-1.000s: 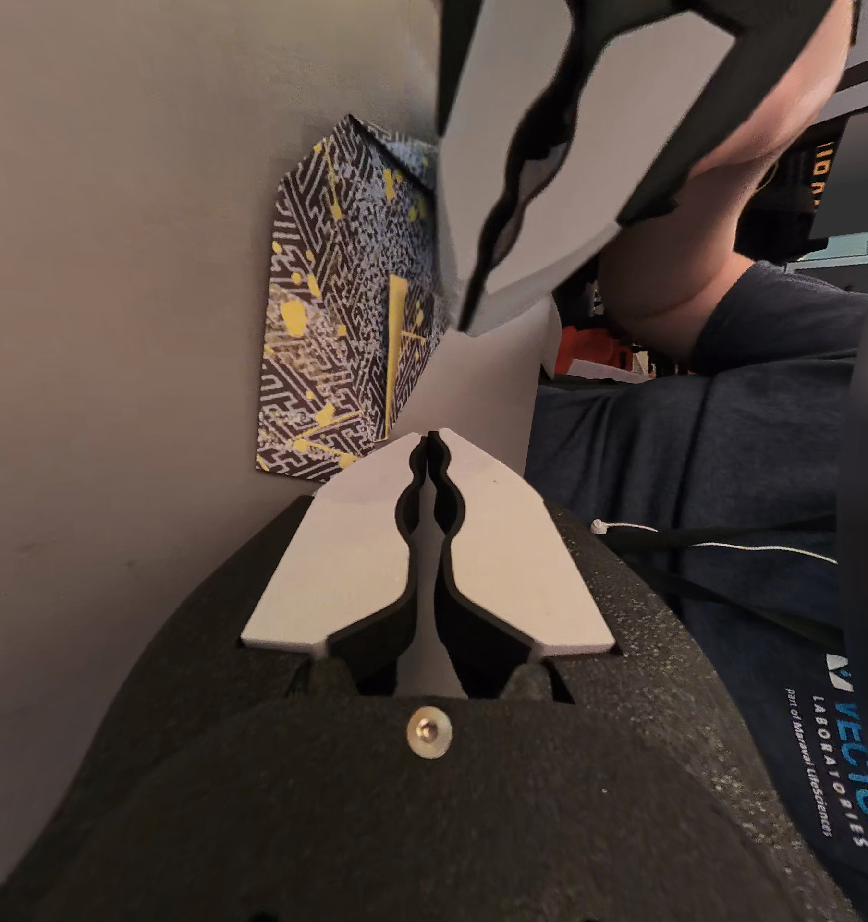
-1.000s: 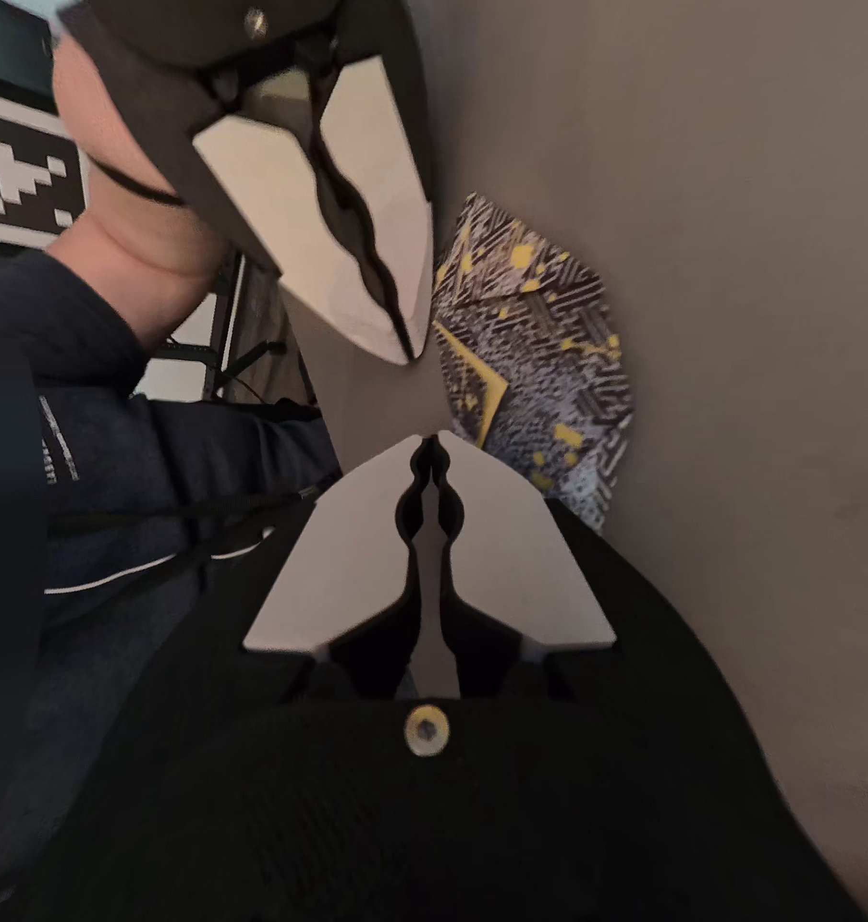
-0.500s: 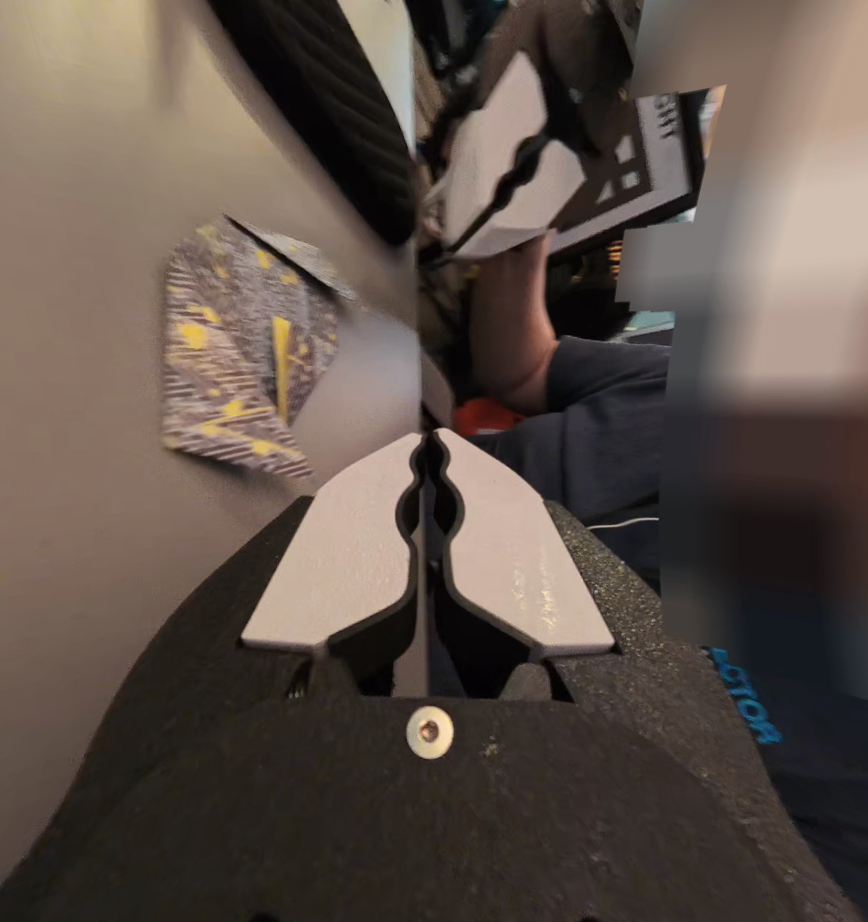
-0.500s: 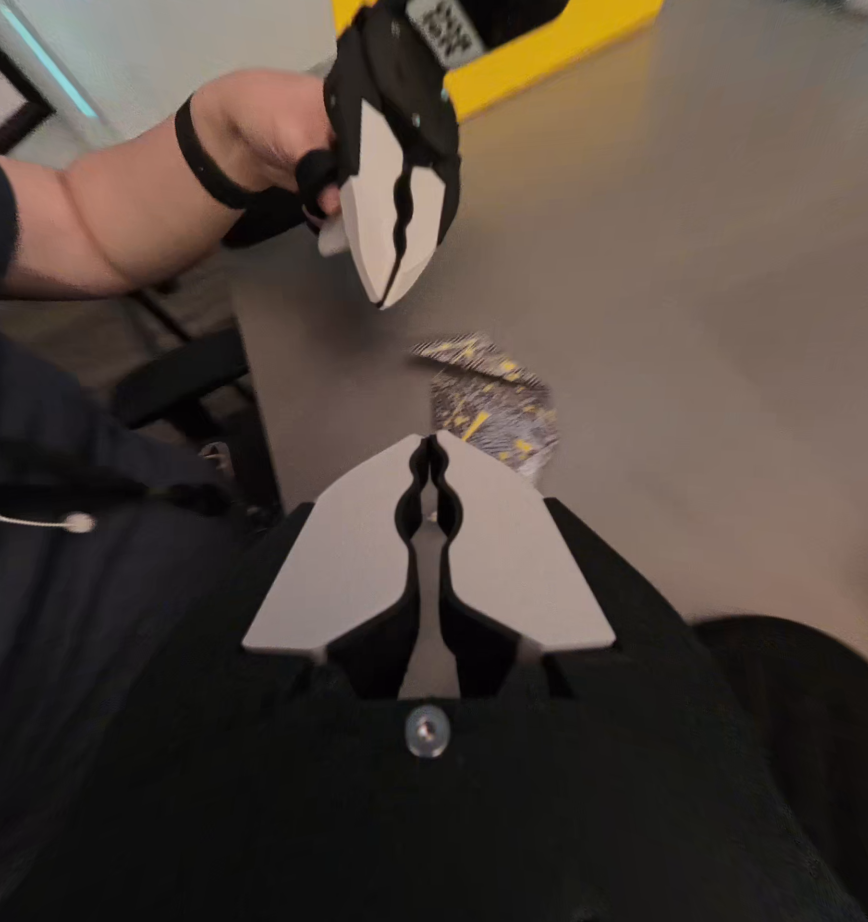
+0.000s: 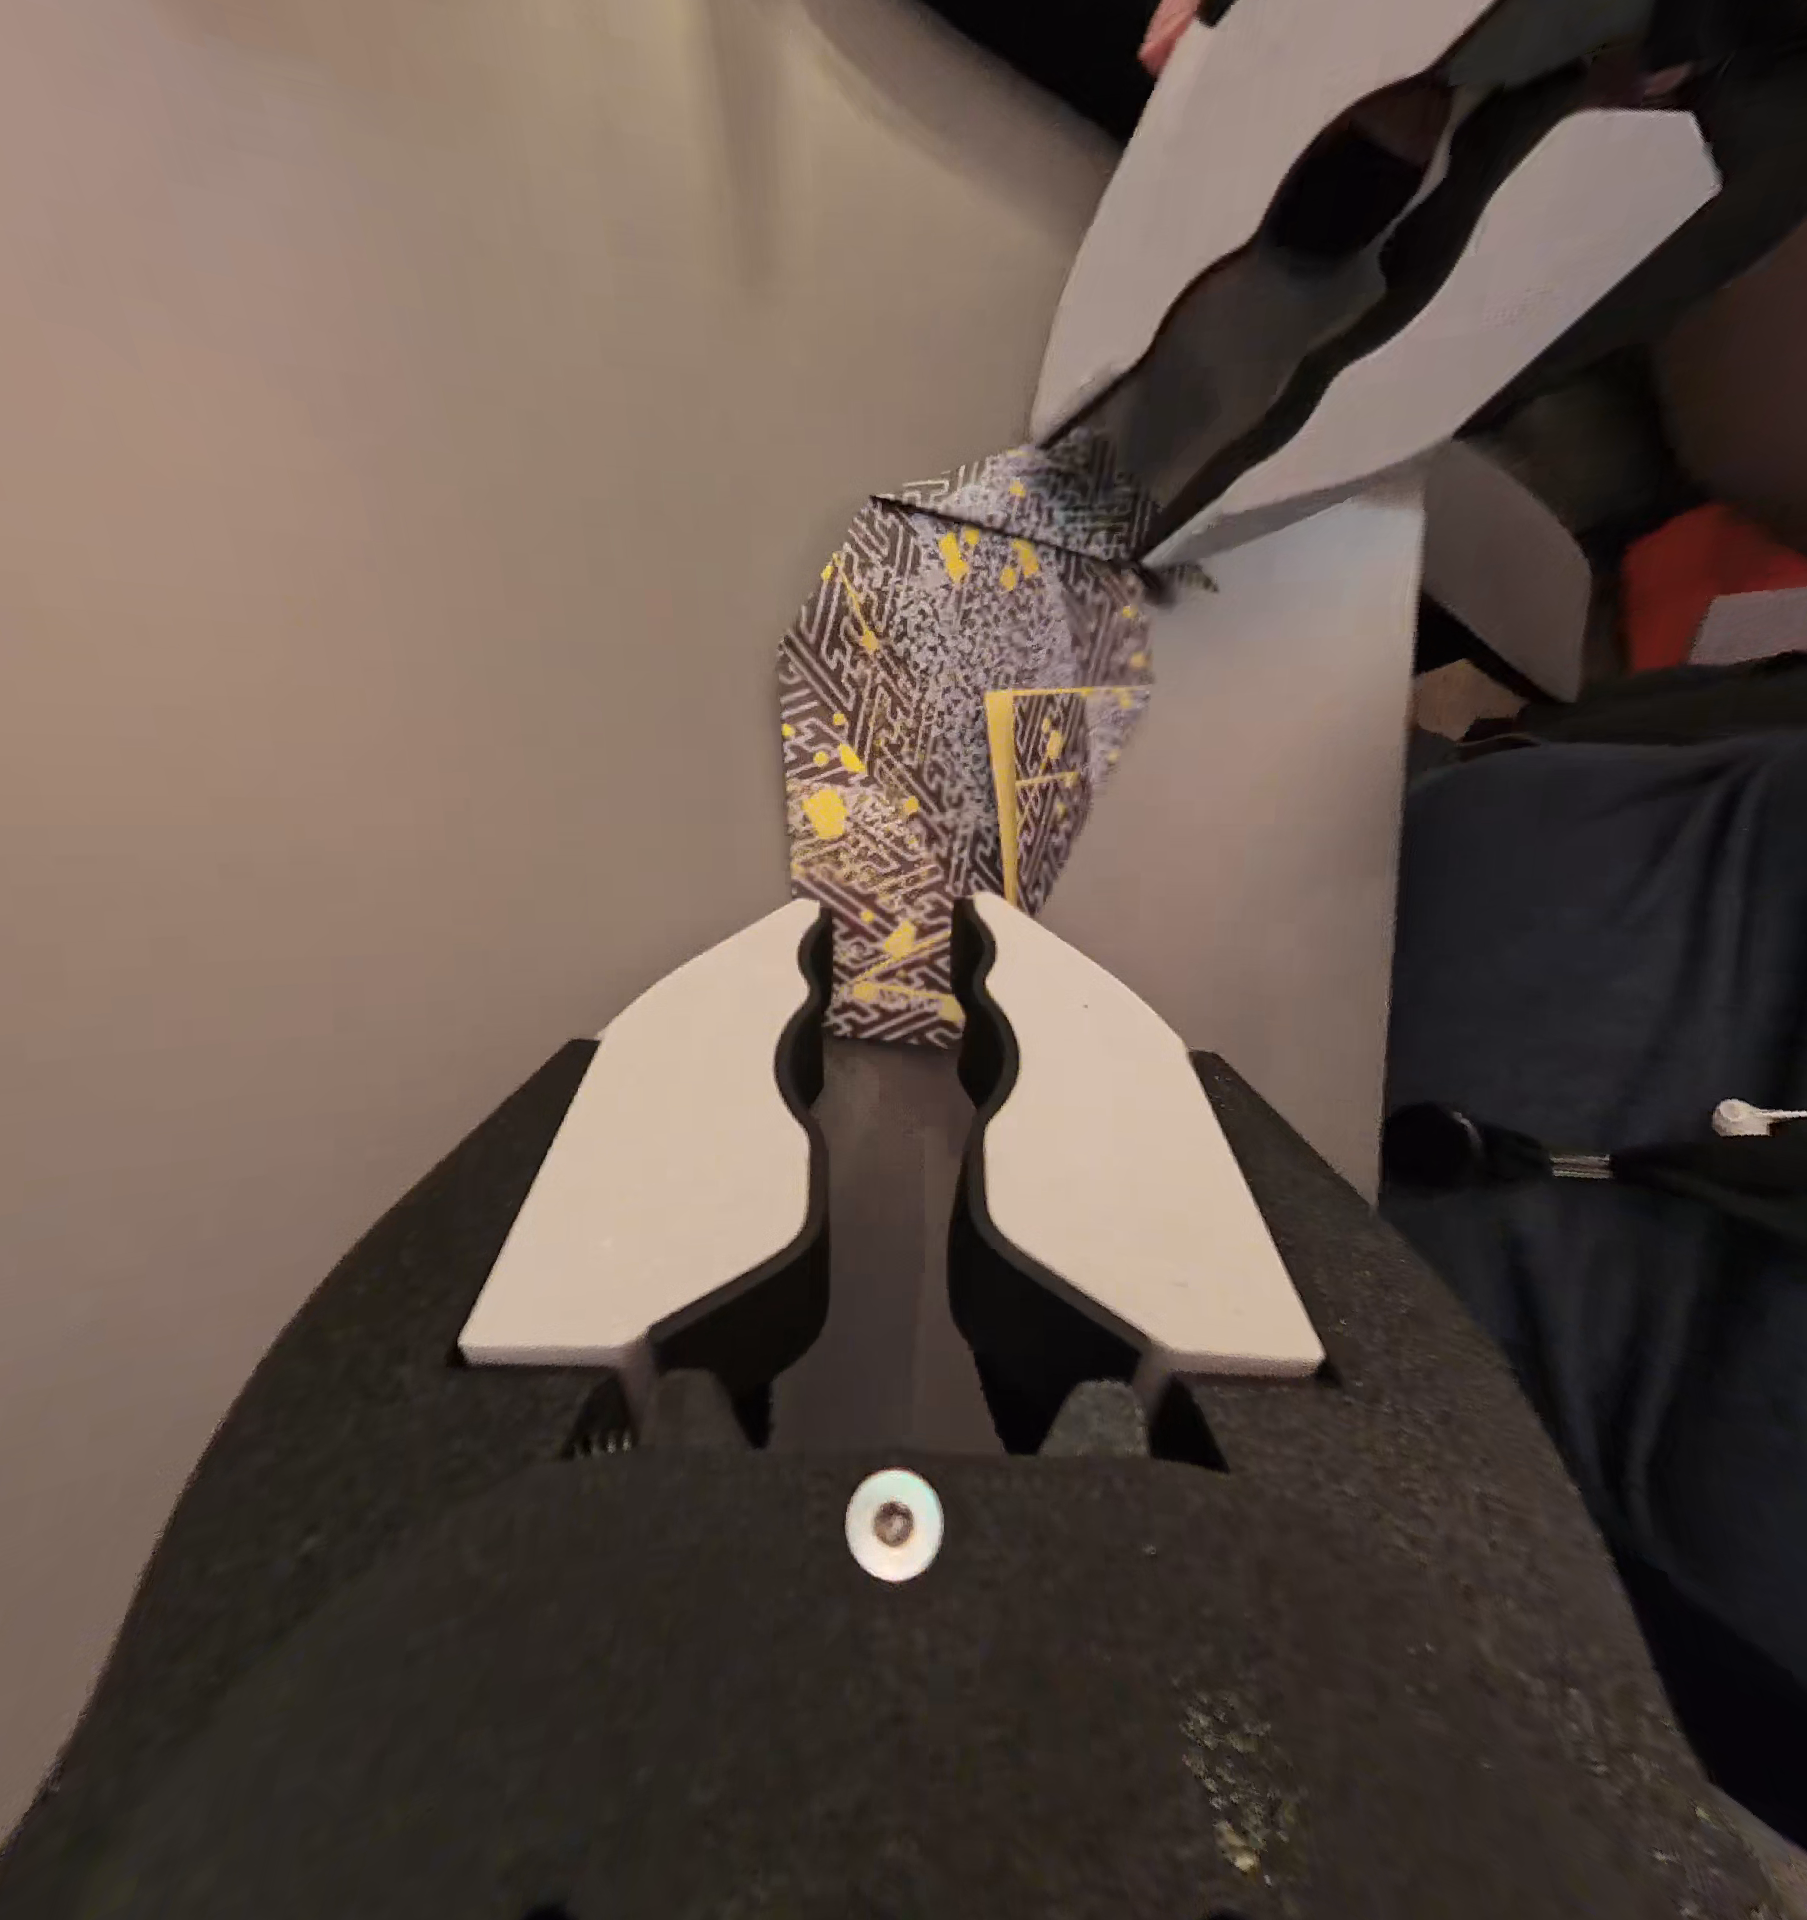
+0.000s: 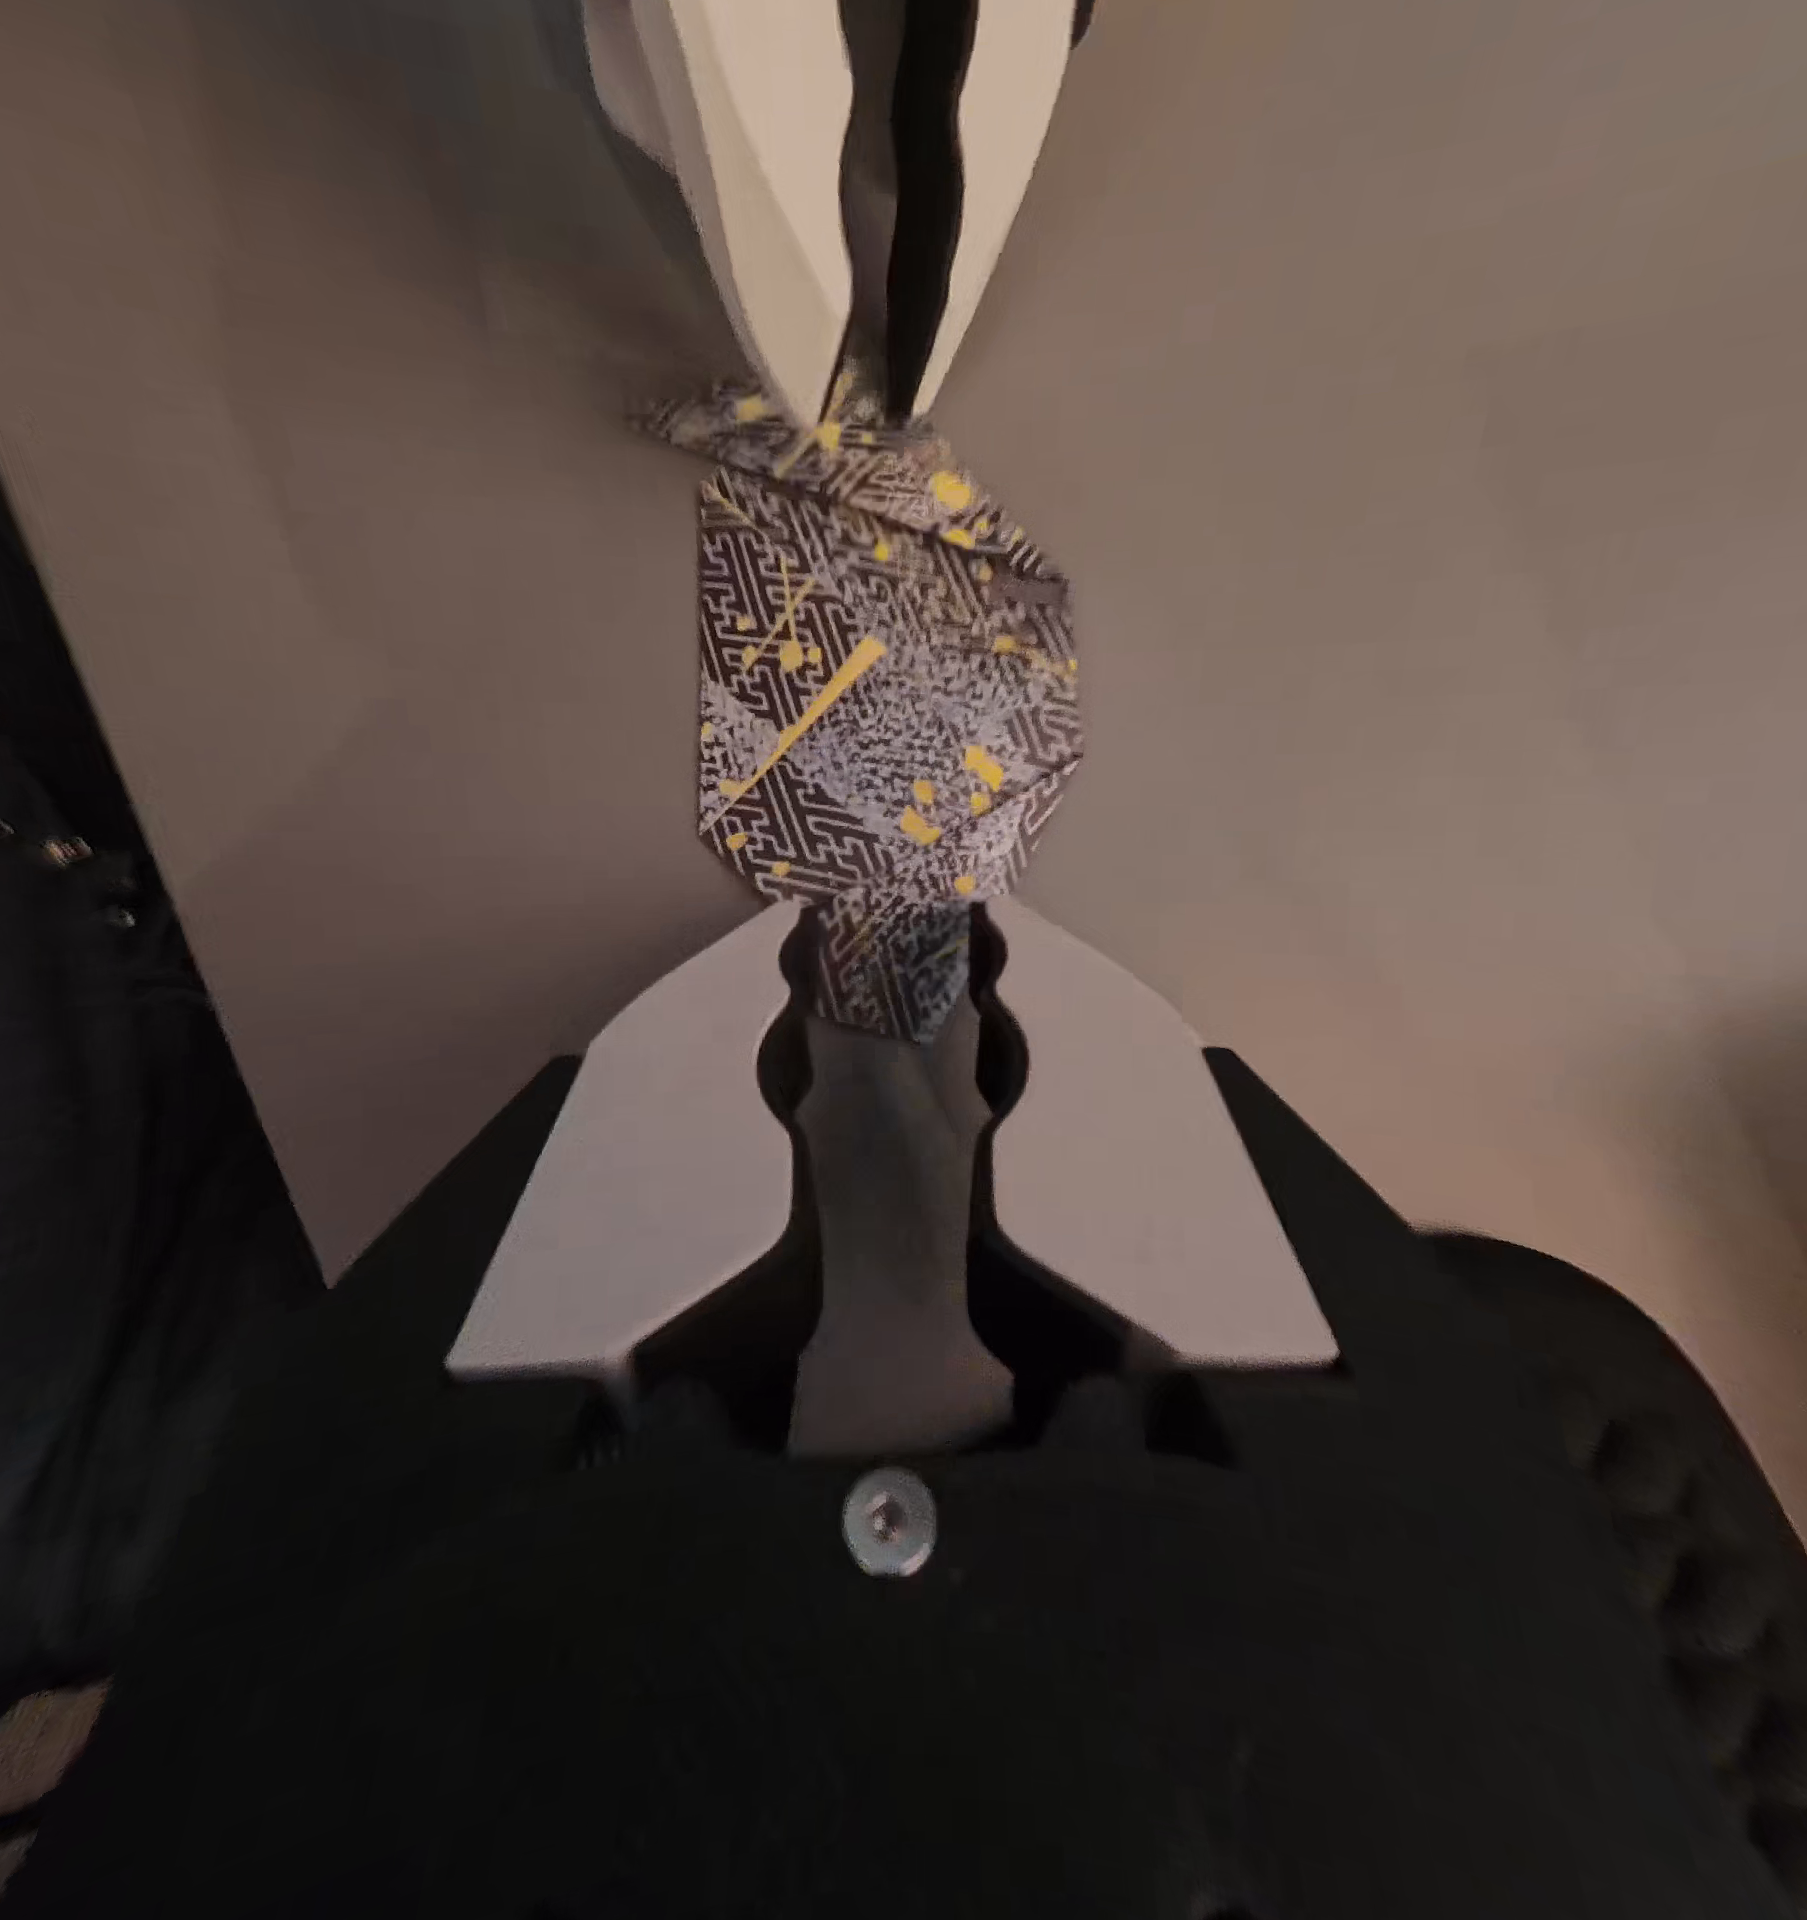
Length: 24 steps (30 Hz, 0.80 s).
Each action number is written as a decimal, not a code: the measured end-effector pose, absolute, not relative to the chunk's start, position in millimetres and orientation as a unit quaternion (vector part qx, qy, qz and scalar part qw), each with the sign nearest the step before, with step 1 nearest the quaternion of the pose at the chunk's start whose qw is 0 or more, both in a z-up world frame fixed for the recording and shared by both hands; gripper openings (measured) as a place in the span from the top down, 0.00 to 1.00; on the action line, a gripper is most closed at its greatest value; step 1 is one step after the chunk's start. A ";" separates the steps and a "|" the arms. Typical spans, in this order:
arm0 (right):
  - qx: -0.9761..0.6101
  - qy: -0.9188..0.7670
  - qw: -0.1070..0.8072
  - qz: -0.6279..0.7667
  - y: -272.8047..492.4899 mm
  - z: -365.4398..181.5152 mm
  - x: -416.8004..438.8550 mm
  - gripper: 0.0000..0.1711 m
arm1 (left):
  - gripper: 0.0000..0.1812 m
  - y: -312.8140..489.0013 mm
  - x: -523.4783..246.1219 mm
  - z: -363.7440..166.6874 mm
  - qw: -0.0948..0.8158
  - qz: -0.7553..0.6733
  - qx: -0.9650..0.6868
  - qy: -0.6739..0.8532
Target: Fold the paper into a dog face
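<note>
Since half a second ago, both claws dropped back to the folded paper and parted, where before both were pressed shut and lifted clear of it.

Lies flat on the grey worktop, close to its near edge; black-and-white maze print with yellow flecks, folded to a many-sided shape with a flap at each end. Stretched between the two claws: one end sits in the narrow gap of the left claw, the opposite flap at the tips of the right claw. From the right wrist view, the near flap of the paper reaches into the right claw, parted narrowly; left claw meets the far flap. Cannot tell whether either claw touches the paper.

Beyond the worktop edge, a dark blue garment with a white-tipped drawstring; something orange behind. No readable writing.
</note>
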State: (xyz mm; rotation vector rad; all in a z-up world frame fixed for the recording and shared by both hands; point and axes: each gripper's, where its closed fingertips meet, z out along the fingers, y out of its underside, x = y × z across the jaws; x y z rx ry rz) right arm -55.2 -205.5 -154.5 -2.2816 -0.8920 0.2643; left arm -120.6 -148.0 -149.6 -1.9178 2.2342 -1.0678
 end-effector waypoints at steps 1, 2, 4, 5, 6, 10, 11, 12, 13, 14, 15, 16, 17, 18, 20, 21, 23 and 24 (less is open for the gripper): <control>-0.875 -0.348 0.322 0.099 -206.4 -157.0 -56.8 0.85 | 0.91 -147.8 -119.3 -150.9 0.009 -0.336 -0.612 0.716; -0.873 -0.348 0.326 0.100 -206.0 -155.7 -58.2 0.86 | 0.91 -147.1 -118.6 -151.3 0.015 -0.331 -0.611 0.719; -0.876 -0.346 0.320 0.102 -207.0 -157.5 -57.9 0.88 | 0.92 -145.9 -118.3 -152.4 0.028 -0.318 -0.612 0.724; -0.877 -0.344 0.320 0.105 -207.4 -157.6 -57.9 0.88 | 0.93 -145.2 -118.0 -153.0 0.037 -0.310 -0.612 0.727; -0.877 -0.343 0.319 0.107 -207.4 -157.7 -58.0 0.88 | 0.93 -145.3 -118.1 -153.4 0.046 -0.302 -0.609 0.732; -0.880 -0.336 0.317 0.112 -207.7 -157.8 -58.0 0.88 | 0.88 -148.7 -121.1 -153.0 0.062 -0.285 -0.601 0.744; -0.880 -0.334 0.317 0.114 -207.8 -157.8 -57.9 0.88 | 0.89 -144.8 -121.2 -153.0 0.072 -0.277 -0.606 0.742; -0.881 -0.334 0.317 0.114 -207.7 -157.7 -57.9 0.88 | 0.88 -138.0 -121.1 -152.6 0.089 -0.267 -0.611 0.740; -0.880 -0.335 0.317 0.112 -207.7 -157.6 -57.9 0.87 | 0.88 -130.9 -121.0 -151.2 0.105 -0.263 -0.615 0.736; -0.880 -0.335 0.317 0.112 -207.8 -157.6 -58.1 0.87 | 0.88 -126.7 -120.4 -148.5 0.115 -0.269 -0.617 0.730; -0.881 -0.335 0.316 0.112 -207.9 -157.5 -58.0 0.87 | 0.87 -126.3 -119.2 -144.6 0.116 -0.287 -0.616 0.724; -0.881 -0.334 0.315 0.114 -207.8 -157.5 -58.0 0.87 | 0.85 -128.5 -118.2 -140.5 0.107 -0.311 -0.612 0.719; -0.882 -0.332 0.314 0.116 -207.8 -157.5 -58.0 0.87 | 0.82 -131.6 -118.2 -137.1 0.090 -0.332 -0.609 0.715; -0.882 -0.331 0.313 0.119 -207.8 -157.4 -58.1 0.87 | 0.80 -134.5 -118.5 -135.5 0.066 -0.347 -0.606 0.712; -0.883 -0.329 0.311 0.125 -207.8 -157.4 -58.2 0.87 | 0.79 -137.1 -116.9 -136.6 0.024 -0.361 -0.601 0.712; -0.883 -0.328 0.311 0.126 -207.9 -157.4 -58.3 0.87 | 0.79 -136.5 -115.6 -140.0 0.008 -0.356 -0.602 0.715; -0.883 -0.329 0.313 0.119 -207.9 -157.3 -58.2 0.87 | 0.78 -136.9 -113.7 -146.9 -0.014 -0.337 -0.603 0.723; -0.883 -0.328 0.315 0.115 -207.5 -157.2 -57.5 0.86 | 0.80 -140.5 -112.8 -147.6 -0.022 -0.336 -0.598 0.727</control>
